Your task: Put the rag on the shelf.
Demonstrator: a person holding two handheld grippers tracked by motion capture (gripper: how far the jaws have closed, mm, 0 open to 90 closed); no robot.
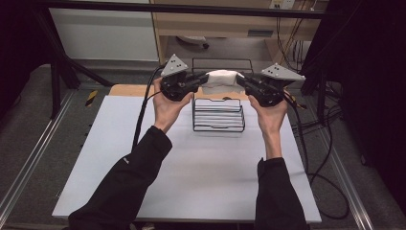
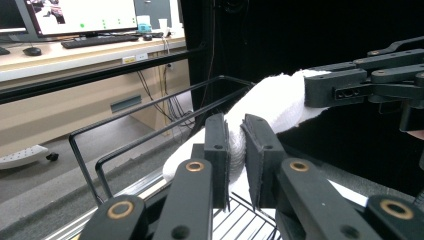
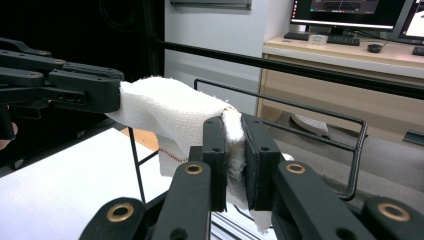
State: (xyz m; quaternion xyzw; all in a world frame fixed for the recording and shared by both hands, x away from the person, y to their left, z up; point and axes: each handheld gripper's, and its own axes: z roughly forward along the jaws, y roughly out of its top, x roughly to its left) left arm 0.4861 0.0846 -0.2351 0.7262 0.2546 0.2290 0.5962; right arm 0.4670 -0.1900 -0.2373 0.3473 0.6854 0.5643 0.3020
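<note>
A white cloth [image 1: 221, 79] hangs stretched between my two grippers, just above a black wire rack [image 1: 218, 115] at the far middle of the table. My left gripper [image 1: 203, 79] pinches the cloth's left end; in the left gripper view the cloth [image 2: 272, 100] runs in between the jaws of that gripper [image 2: 235, 145]. My right gripper [image 1: 242, 81] grips the opposite end, and the right gripper view has cloth [image 3: 170, 110] squeezed tight in its jaws [image 3: 234, 150]. Each gripper view also takes in the other gripper, the right [image 2: 325, 89] and the left [image 3: 102, 95], clamped on the far end.
The rack's tall back loop [image 2: 150, 107] rises behind the cloth. A white sheet [image 1: 191, 163] covers the table. Cables [image 1: 330, 182] trail off the right side. Black frame posts [image 1: 57, 72] stand at the far left, and a desk with monitors [image 3: 350, 30] lies beyond.
</note>
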